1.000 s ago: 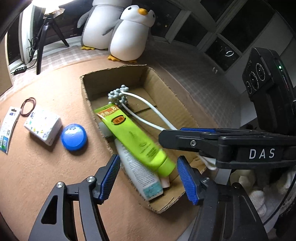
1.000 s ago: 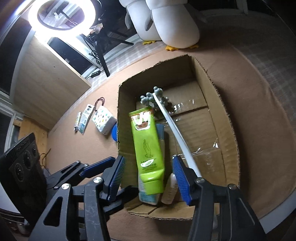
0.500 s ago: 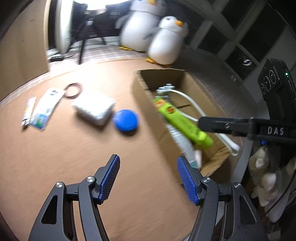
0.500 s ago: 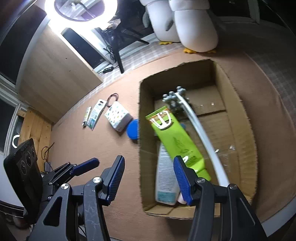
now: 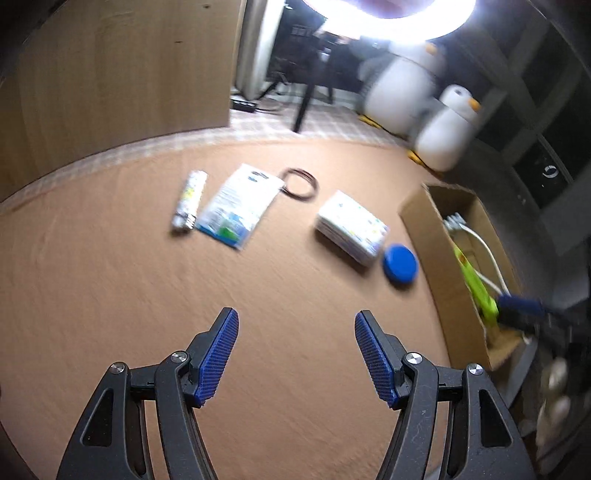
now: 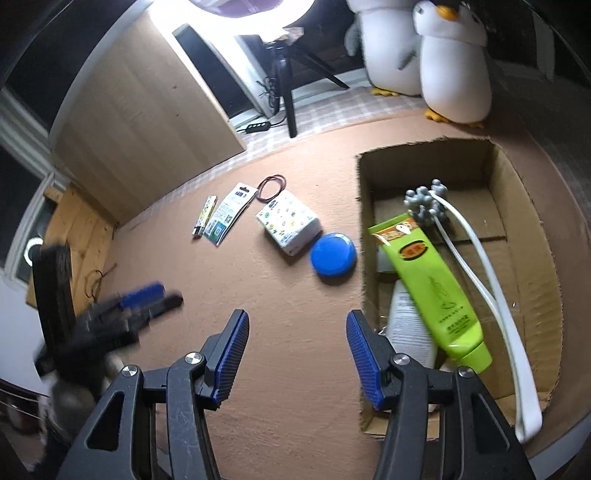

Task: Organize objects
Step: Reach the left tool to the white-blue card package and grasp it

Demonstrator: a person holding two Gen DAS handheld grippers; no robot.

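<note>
Hovering over bare brown desk (image 5: pixel 110 295), the left gripper (image 5: pixel 295 354) has its blue-padded jaws spread apart with nothing between them. The right gripper (image 6: pixel 295 354) is likewise released and empty, poised above the desk just left of the cardboard box (image 6: pixel 517 192), whose near left wall stands beside its right finger.

Ahead of the right gripper a round blue lid (image 6: pixel 333 258) lies on the desk, just beside the box's left wall and touching or nearly touching a small white patterned packet (image 6: pixel 288 223). Farther back sits a dark loop of cord (image 6: pixel 272 187), next to a flat blue-and-white retail card (image 6: pixel 229 214) and a slim printed tube (image 6: pixel 205 216), side by side.

Inside the box a lime-green tube (image 6: pixel 428 291) lies diagonally, cap toward the near end, over a white bottle (image 6: pixel 406 328). A white-handled massager (image 6: pixel 476 266) with a grey knobbed head (image 6: pixel 424 203) runs along the tube's right side, its handle overhanging the box's near edge.

Beyond the desk stand two plush penguins (image 6: pixel 454 70), a tripod (image 6: pixel 288 92) under a bright ring light (image 5: pixel 391 14), and a wooden panel (image 6: pixel 140 122). In the left wrist view the scene is motion-blurred.
</note>
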